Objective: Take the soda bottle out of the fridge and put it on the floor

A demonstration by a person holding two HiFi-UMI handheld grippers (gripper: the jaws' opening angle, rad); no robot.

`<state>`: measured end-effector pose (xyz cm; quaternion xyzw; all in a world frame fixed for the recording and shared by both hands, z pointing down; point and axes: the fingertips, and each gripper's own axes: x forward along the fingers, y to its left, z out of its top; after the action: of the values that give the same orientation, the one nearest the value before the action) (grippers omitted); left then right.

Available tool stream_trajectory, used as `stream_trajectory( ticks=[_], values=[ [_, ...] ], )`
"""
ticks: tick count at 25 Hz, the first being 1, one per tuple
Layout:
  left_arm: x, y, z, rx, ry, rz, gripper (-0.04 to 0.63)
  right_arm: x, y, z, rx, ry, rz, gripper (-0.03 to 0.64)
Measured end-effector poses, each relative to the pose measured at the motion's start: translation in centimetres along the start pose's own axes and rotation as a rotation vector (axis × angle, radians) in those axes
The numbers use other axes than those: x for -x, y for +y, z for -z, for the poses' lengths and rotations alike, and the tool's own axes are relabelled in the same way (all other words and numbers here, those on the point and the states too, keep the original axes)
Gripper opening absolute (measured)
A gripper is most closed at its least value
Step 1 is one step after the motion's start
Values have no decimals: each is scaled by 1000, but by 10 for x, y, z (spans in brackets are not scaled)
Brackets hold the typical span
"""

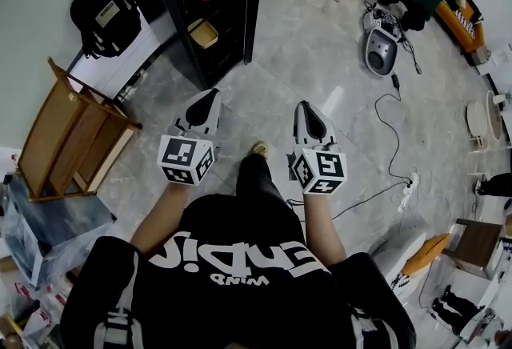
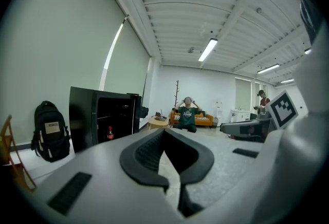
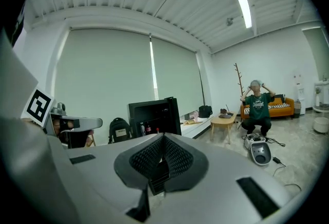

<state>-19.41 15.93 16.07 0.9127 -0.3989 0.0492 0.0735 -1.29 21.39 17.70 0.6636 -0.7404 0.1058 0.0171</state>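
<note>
I have my left tongs (image 1: 210, 99) and right tongs (image 1: 306, 111) both pressed together, holding nothing. The dark, red-topped soda bottle (image 2: 109, 133) stands inside the open black fridge (image 2: 85, 115), well apart from both.

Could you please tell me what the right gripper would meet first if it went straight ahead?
Most likely the open black fridge, straight beyond the right gripper; only floor lies between, though depth is hard to judge.
</note>
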Motion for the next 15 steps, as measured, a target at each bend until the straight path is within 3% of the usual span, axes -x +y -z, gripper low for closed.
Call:
stream_trajectory(
  ticks=[15],
  values=[
    [-151,44,-48,3,-31,-149,6,-144,-89,-52,27,9,-131,21]
  ],
)
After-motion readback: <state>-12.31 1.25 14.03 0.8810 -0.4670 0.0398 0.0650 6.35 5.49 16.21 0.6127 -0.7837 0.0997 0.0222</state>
